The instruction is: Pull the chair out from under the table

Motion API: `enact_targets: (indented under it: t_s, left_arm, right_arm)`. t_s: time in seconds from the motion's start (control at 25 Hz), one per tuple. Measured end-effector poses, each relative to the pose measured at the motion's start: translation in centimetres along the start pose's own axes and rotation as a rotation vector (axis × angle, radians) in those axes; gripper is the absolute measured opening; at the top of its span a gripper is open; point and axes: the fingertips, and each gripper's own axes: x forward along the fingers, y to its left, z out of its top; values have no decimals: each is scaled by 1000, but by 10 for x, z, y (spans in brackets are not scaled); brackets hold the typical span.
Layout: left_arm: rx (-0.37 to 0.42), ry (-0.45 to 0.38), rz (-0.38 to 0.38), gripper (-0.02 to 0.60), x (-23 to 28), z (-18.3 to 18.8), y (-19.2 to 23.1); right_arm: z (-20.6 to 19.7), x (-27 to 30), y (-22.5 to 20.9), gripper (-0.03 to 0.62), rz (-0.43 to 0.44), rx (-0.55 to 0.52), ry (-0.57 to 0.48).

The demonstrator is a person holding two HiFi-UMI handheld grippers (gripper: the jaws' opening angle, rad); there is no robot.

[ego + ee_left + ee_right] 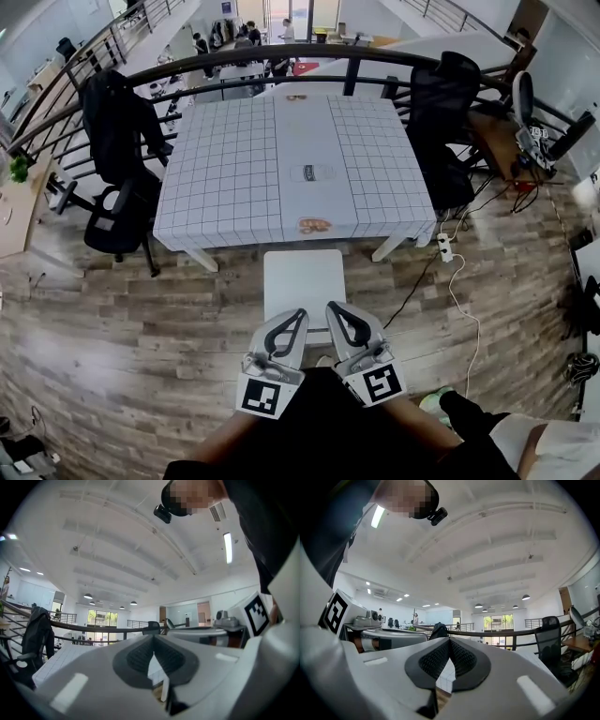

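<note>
The left tongs and right tongs are held side by side, pointing level towards the tabletop. Both are closed tight, pad against pad, with nothing gripped; each gripper view shows only a sliver of gap below the tips. The white chair stands straight ahead of them on the wooden floor. Its near edge lies at their tips and its far edge at the tabletop's checked cloth. Whether the tips touch the seat cannot be told.
</note>
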Motion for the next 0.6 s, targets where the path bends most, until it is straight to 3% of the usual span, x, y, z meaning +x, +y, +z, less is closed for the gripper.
enact_targets:
  t_s: [0.32, 0.6]
  left_arm:
    - [14, -13, 7, 9, -1, -6, -23]
    - [-3, -8, -8, 9, -1, 7, -4]
  right_arm:
    - [-2, -23, -7, -3, -8, -5, -40]
    - [11, -4, 0, -3, -9, 5, -25]
